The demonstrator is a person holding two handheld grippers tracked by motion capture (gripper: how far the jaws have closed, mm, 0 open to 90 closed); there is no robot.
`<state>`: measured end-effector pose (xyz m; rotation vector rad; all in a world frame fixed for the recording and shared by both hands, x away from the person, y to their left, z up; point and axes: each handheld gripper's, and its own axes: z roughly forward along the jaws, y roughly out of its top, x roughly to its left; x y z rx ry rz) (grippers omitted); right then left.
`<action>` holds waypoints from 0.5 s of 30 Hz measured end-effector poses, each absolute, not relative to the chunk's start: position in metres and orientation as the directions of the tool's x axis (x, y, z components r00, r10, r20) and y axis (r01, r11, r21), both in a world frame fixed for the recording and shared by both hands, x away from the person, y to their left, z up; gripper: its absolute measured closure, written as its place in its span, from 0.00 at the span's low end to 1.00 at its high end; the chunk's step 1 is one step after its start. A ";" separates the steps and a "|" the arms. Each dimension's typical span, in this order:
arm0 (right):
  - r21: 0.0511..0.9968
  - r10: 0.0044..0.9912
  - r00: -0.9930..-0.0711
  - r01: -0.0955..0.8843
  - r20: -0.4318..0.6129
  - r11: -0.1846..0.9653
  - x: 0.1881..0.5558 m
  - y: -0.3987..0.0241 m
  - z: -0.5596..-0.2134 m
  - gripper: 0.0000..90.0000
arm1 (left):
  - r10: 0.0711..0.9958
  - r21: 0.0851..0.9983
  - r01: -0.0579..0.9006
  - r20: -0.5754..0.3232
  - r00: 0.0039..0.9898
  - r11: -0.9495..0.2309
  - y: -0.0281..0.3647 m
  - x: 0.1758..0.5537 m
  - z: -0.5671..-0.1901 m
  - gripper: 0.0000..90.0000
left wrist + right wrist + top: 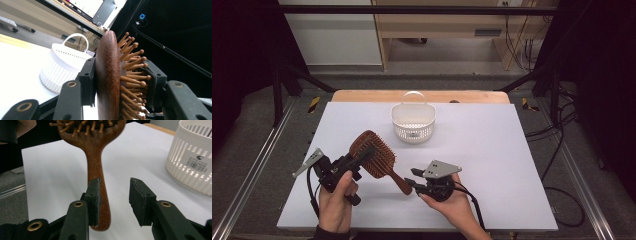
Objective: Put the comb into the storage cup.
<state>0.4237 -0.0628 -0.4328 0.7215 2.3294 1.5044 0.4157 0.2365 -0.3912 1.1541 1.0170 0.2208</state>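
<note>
Wooden hairbrush is held up off the white table, its head clamped between the left gripper pads. The brush's top is cut off in the right gripper view. Its handle sits between the parted right gripper jaws, against one pad, clear of the other. White basket stands behind, apart.

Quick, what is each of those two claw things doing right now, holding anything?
Left gripper: closed on the head of the wooden hairbrush, holding it above the table.
Right gripper: open, its fingers either side of the brush handle, one finger close against it, not clamping.
</note>
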 end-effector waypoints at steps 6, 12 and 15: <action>0.909 0.562 -0.826 0.269 0.048 0.318 0.427 -0.070 -0.431 0.65 | 0.627 0.834 0.329 -0.550 0.552 0.443 0.240 0.416 -0.391 0.57; 0.920 0.593 -0.801 0.285 0.075 0.269 0.432 -0.078 -0.430 0.50 | 0.630 0.832 0.327 -0.554 0.544 0.448 0.243 0.416 -0.391 0.57; 0.926 0.603 -0.793 0.289 0.089 0.244 0.436 -0.082 -0.431 0.42 | 0.632 0.831 0.325 -0.555 0.541 0.452 0.244 0.416 -0.391 0.57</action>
